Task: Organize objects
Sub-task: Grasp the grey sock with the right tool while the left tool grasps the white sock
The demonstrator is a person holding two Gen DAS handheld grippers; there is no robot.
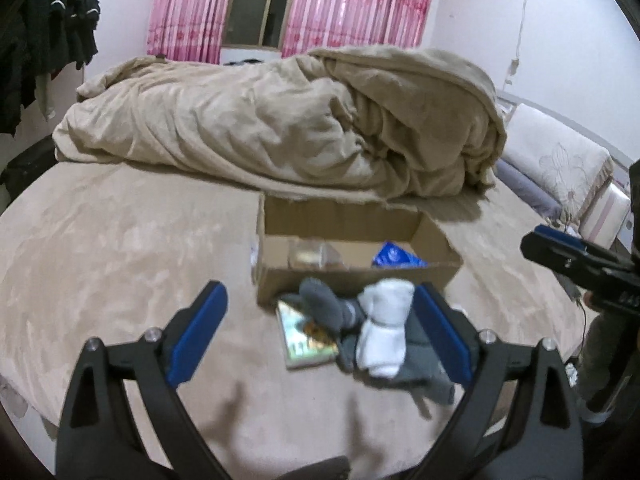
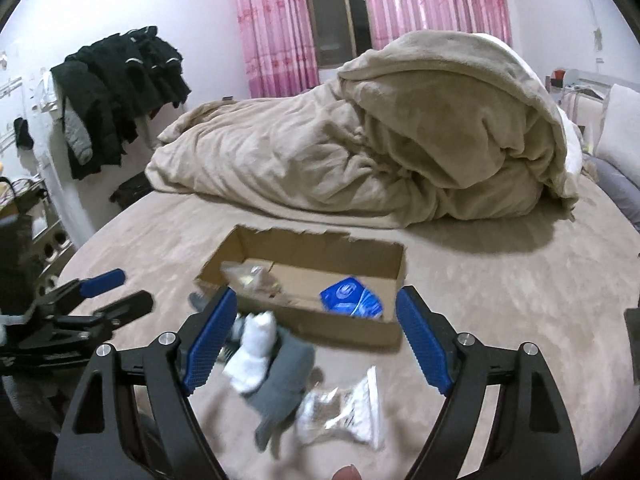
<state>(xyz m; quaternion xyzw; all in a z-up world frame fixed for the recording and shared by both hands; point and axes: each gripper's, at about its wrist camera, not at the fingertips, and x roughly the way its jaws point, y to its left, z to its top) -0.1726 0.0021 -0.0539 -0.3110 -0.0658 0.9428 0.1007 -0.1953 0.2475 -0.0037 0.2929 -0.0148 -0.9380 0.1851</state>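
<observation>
An open cardboard box [image 1: 352, 276] [image 2: 344, 326] sits on the beige bed, holding a blue packet [image 1: 394, 258] [image 2: 352, 296] and a clear packet [image 1: 308, 254] [image 2: 252, 276]. In front of it lie a white sock [image 1: 384, 328] [image 2: 254, 356] and grey socks [image 1: 324, 306] [image 2: 286, 380] over a flat picture packet [image 1: 306, 340]. A clear snack bag [image 2: 344, 412] lies near the right gripper. My left gripper [image 1: 320, 336] [image 2: 116, 292] is open, just short of the socks. My right gripper [image 2: 316, 340] [image 1: 552, 244] is open above the socks and bag.
A bunched beige duvet [image 1: 280, 120] [image 2: 380, 140] fills the far half of the bed. Pillows [image 1: 560, 160] lie at the right. Dark clothes [image 2: 120, 92] hang on the left wall. Pink curtains [image 2: 432, 4] flank a window.
</observation>
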